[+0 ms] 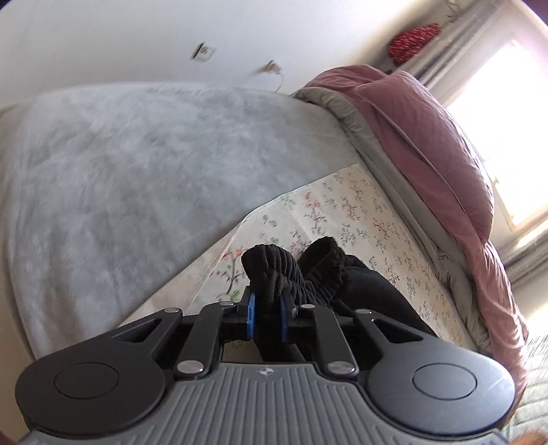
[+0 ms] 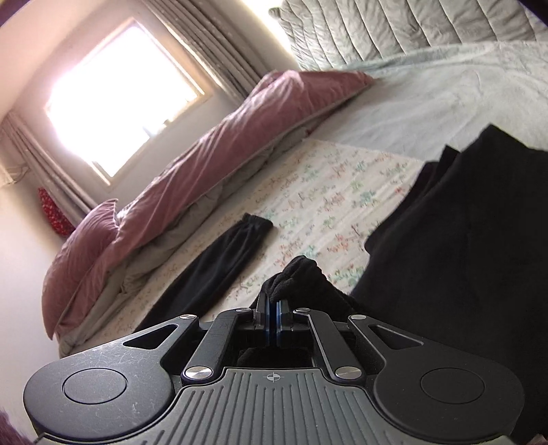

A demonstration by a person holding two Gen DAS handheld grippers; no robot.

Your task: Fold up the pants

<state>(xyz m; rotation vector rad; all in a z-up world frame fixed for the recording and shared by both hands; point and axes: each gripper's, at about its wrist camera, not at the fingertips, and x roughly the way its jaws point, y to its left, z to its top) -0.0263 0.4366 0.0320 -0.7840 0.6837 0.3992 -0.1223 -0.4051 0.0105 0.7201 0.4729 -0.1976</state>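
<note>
The black pants (image 1: pixel 363 287) lie on a floral sheet (image 1: pixel 359 212) on the bed. In the left wrist view my left gripper (image 1: pixel 267 313) is shut on a bunched, ribbed edge of the pants (image 1: pixel 270 270), lifted a little off the sheet. In the right wrist view my right gripper (image 2: pixel 273 323) is shut on a fold of the black pants (image 2: pixel 301 274). A wide black part of the pants (image 2: pixel 472 239) spreads to the right, and one leg with an elastic cuff (image 2: pixel 222 260) lies flat on the floral sheet (image 2: pixel 328 205) to the left.
A grey fleece blanket (image 1: pixel 137 164) covers the far half of the bed. A rolled pink and grey duvet (image 1: pixel 428 143) (image 2: pixel 191 164) runs along the bed's side by a bright window (image 2: pixel 120 92). A grey quilted headboard (image 2: pixel 394 30) stands behind.
</note>
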